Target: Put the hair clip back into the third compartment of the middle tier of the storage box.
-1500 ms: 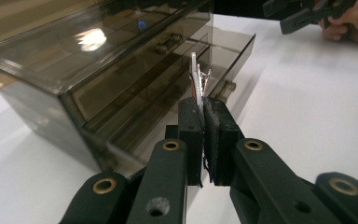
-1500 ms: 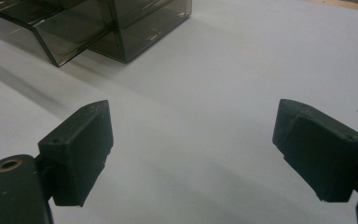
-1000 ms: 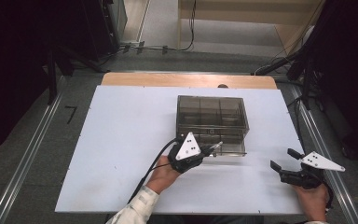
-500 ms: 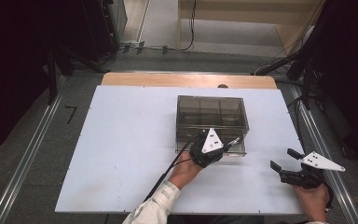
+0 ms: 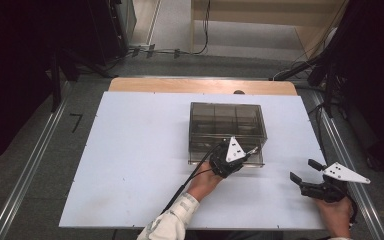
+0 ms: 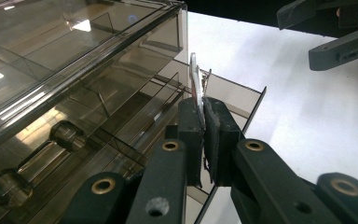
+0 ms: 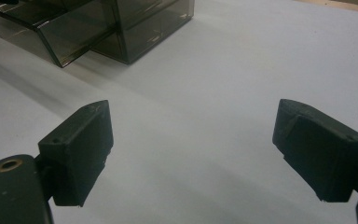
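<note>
Organizer box [image 5: 227, 129]: smoke-tinted transparent plastic, brownish-grey, with pale reflections on its lid; its drawer front [image 6: 200, 91], clamped in the left gripper [image 6: 203, 135], is clear with the same smoky cast. Left gripper: matte black jaws with brass-coloured rivets, light grey three-cornered plate on top. Right gripper [image 7: 193, 154]: black pads, same grey plate. Table [image 5: 130, 165] beneath both grippers: plain white, unpatterned, with a light wood strip along its far edge. Sleeve [image 5: 172, 225] behind the left gripper: pale grey.

A white table [image 5: 130, 150] carries a smoky clear plastic drawer box [image 5: 226, 120] right of its middle, its lowest drawer [image 5: 252, 161] slid out toward the near edge.
</note>
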`<state>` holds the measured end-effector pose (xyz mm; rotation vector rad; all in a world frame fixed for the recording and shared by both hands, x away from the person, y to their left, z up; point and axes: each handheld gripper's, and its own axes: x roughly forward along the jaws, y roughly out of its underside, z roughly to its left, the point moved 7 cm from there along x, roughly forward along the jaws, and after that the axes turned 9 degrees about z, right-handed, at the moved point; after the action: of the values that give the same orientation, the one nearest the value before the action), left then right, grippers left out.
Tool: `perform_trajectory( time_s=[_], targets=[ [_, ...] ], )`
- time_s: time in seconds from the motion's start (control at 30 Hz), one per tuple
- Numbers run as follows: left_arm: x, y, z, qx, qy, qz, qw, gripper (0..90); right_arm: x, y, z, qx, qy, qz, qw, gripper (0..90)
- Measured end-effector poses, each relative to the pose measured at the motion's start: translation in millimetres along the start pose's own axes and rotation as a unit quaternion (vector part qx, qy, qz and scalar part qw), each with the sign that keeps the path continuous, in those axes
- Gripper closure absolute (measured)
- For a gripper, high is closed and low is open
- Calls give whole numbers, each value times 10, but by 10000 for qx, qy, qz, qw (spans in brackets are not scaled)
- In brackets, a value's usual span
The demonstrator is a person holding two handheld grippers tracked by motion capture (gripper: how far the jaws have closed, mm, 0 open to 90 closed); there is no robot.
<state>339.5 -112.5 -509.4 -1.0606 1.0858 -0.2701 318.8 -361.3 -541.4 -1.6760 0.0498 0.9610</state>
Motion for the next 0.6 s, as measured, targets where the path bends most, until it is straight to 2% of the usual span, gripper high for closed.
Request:
perform_trajectory(
  time_s=[0.5, 0.6],
  targets=[
    [45, 13, -6, -30, -41, 42, 10000, 858, 0, 0, 1, -1, -1, 3, 10000, 108],
    [52, 16, -7, -55, -15, 36, 10000, 832, 0, 0, 2, -3, -1, 4, 10000, 108]
  ],
)
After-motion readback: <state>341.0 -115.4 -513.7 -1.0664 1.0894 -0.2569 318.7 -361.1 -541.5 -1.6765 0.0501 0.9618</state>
